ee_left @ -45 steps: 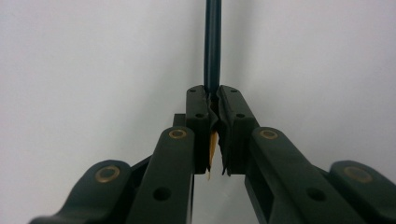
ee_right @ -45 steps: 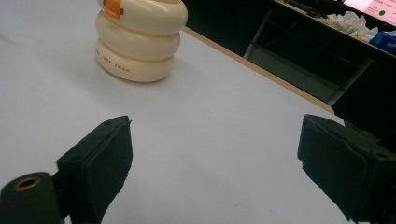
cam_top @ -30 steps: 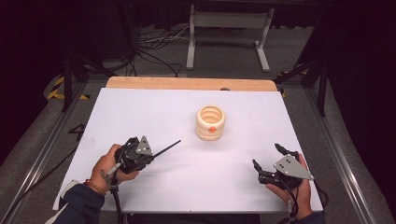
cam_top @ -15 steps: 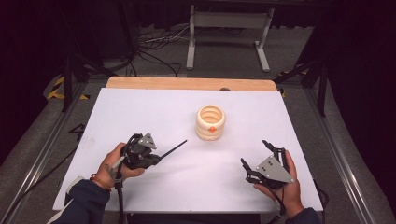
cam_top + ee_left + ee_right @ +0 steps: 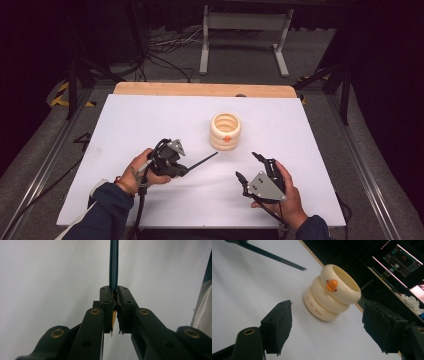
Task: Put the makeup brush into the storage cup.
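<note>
Left gripper [image 5: 172, 161] fingers tight on pencil [image 5: 202, 160]; right gripper [image 5: 248, 167] fingers wide, just closing, empty, near holder [image 5: 225, 131].

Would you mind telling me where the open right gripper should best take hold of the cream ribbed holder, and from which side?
Probably across the ribbed wall of the cream holder, coming level from the person's side, where the right gripper already faces it. It stands upright, and the grooves between its rings should seat the pads.

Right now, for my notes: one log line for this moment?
left tool: shut on pencil | right tool: open, closing | ribbed holder: upright, untouched
</note>
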{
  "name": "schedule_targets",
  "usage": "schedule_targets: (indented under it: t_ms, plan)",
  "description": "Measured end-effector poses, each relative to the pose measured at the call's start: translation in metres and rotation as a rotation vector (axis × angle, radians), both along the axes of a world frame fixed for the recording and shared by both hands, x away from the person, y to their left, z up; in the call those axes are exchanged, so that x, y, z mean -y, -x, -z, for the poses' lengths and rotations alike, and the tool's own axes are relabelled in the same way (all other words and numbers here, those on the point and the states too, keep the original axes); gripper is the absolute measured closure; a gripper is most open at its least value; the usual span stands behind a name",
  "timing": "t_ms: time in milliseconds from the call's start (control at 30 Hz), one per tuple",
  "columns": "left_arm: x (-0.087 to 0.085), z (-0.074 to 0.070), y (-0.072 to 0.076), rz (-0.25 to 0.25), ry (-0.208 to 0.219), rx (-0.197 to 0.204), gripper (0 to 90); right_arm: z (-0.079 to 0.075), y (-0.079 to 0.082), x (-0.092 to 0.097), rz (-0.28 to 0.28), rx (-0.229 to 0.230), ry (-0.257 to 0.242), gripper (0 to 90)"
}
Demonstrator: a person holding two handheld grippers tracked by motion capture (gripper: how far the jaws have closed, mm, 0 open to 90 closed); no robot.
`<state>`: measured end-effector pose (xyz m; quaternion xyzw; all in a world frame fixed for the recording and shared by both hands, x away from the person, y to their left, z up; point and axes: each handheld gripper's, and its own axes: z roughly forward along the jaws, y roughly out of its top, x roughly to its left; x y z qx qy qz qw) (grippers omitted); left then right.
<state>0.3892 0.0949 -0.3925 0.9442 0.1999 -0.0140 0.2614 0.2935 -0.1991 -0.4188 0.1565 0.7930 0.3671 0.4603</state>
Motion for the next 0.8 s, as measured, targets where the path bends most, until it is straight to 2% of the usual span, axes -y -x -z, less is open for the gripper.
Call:
schedule_targets:
  t_ms: [67, 167, 233, 300, 400, 500, 533, 567, 667, 767, 800]
  plan:
    - [0.007, 0.000, -0.003, 0.002, -0.012, -0.001, 83.2, 0.002, -0.001, -0.006, -0.016, 0.001, 0.027, 26.2]
    - [0.016, 0.000, -0.006, 0.022, -0.027, 0.001, 83.2, 0.003, -0.002, -0.012, -0.040, -0.011, 0.043, 26.6]
    - [0.022, 0.000, -0.006, 0.030, -0.026, 0.000, 83.2, 0.002, -0.002, -0.015, -0.041, 0.002, 0.054, 26.6]
    - [0.026, 0.000, -0.006, 0.040, -0.022, -0.002, 83.2, 0.001, -0.001, -0.020, -0.040, 0.033, 0.080, 27.5]
    - [0.030, -0.001, -0.006, 0.047, -0.027, -0.009, 83.2, 0.001, 0.000, -0.024, -0.052, 0.045, 0.103, 31.0]
    - [0.041, 0.000, -0.007, 0.068, -0.038, -0.021, 83.2, 0.007, 0.002, -0.032, -0.064, 0.077, 0.179, 36.4]
    - [0.041, 0.000, -0.007, 0.068, -0.038, -0.021, 83.2, 0.007, 0.002, -0.032, -0.064, 0.077, 0.179, 36.4]
    - [0.044, -0.001, -0.008, 0.076, -0.040, -0.025, 83.2, 0.008, 0.003, -0.035, -0.065, 0.088, 0.202, 36.9]
    - [0.050, -0.002, -0.007, 0.090, -0.041, -0.026, 83.2, 0.013, 0.006, -0.041, -0.067, 0.143, 0.282, 40.9]
    - [0.056, -0.002, -0.006, 0.088, -0.040, -0.028, 83.2, 0.023, 0.005, -0.048, -0.096, 0.136, 0.347, 47.0]
    - [0.058, -0.002, -0.006, 0.089, -0.044, -0.032, 83.2, 0.023, 0.005, -0.048, -0.096, 0.136, 0.347, 47.0]
